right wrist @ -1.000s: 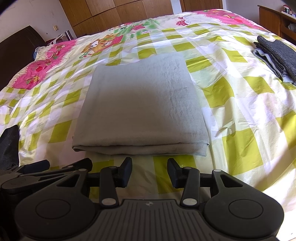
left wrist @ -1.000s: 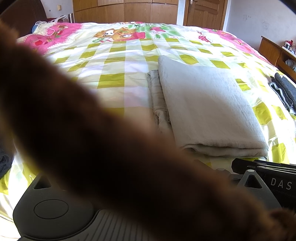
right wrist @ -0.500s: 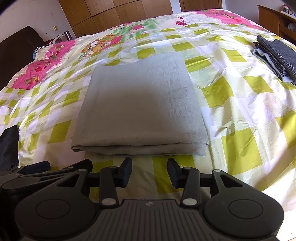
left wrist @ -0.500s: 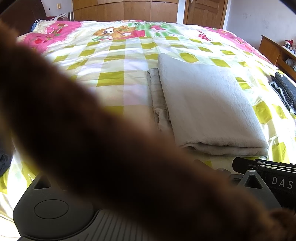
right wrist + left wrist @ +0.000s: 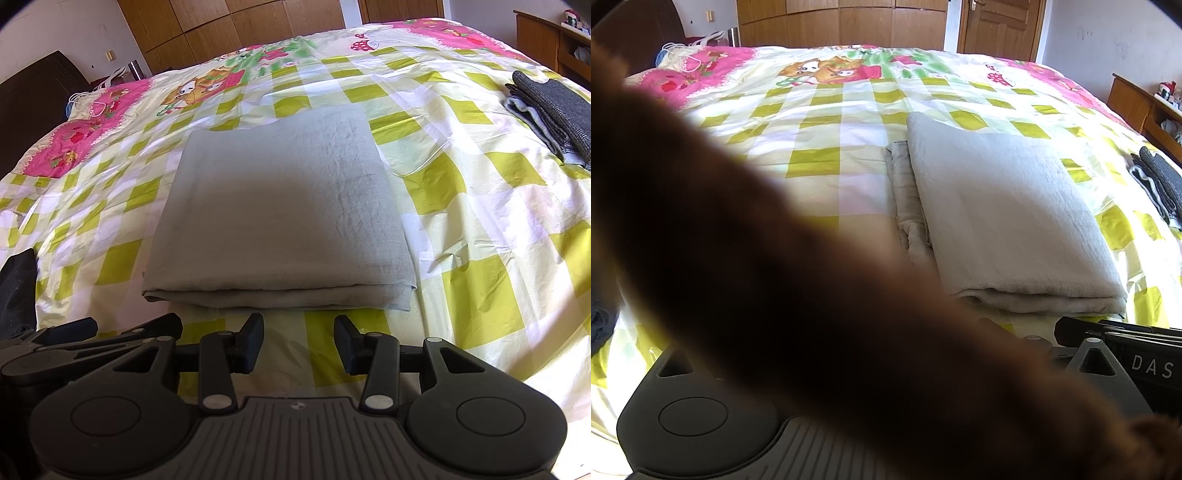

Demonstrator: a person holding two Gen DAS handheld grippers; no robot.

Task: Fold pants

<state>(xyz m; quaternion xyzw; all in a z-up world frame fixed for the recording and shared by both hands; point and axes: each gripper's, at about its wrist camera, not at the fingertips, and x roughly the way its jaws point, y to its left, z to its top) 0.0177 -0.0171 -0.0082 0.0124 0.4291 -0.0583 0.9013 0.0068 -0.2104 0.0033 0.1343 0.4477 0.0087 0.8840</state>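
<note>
Pants (image 5: 280, 218) are seen lying just ahead of the right gripper (image 5: 299, 341), whose jaws are parted and empty, while the left gripper's jaws are hidden behind a blurred brown shape (image 5: 798, 295), so their state cannot be told. The grey garment is laid flat as a neat rectangle on the checked bed (image 5: 480, 229). Folding is judged essentially done, with little left beyond perhaps setting it by the dark folded clothes (image 5: 554, 110) well apart.

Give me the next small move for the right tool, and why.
Probably lift the right tool back and away. It is open and empty, short of the near edge of the grey pants, which already lie as a flat rectangle on the checked bedspread. The left tool's fingers are hidden by a brown blur.
</note>
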